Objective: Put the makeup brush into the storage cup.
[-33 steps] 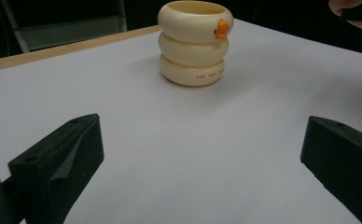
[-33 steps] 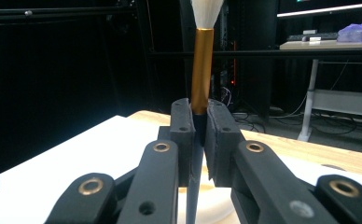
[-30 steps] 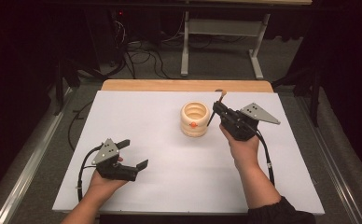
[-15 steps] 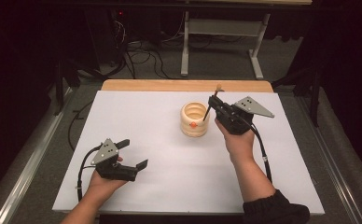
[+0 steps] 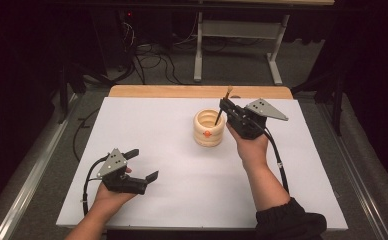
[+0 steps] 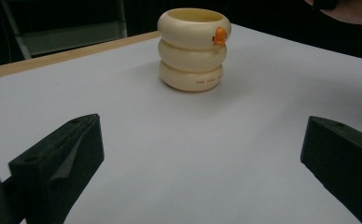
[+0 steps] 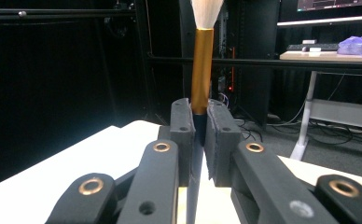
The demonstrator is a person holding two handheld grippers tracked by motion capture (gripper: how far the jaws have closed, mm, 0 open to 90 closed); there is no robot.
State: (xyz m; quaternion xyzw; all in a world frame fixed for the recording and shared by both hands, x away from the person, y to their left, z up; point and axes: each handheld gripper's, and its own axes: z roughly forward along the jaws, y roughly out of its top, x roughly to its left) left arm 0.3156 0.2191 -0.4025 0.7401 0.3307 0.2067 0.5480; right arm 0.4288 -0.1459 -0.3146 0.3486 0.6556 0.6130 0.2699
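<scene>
Hidden parts: the lower end of the brush (image 5: 222, 108) goes down out of sight between the fingers in the right gripper view; the small print on the holder's bottom ring is too small to read in full.
Brush: thin dark handle, gold ferrule, pale bristle tip pointing up and cut off at the top edge of the right gripper view (image 7: 201, 70); from above it stands tilted, its lower end at the holder's rim.
Holder: cream holder (image 5: 209, 128) shaped like three stacked rings, open on top, with a small orange mark on the upper ring; it stands upright on the white table (image 5: 182, 190), toward the far middle, and shows the same in the left gripper view (image 6: 193, 49).
Right gripper: right gripper (image 5: 225, 106) held above and just beside the holder's right side, its fingers (image 7: 181, 135) clamped on the brush handle just below the ferrule.
Right hand: hand (image 5: 251, 145) wraps the gripper body from below, forearm in a dark sleeve.
Left gripper: left gripper (image 5: 141, 165) low over the near left of the table, well apart from the holder, fingers (image 6: 62, 158) wide apart with nothing between them.
Left hand: hand (image 5: 109, 197) underneath, cradling the gripper.
</scene>
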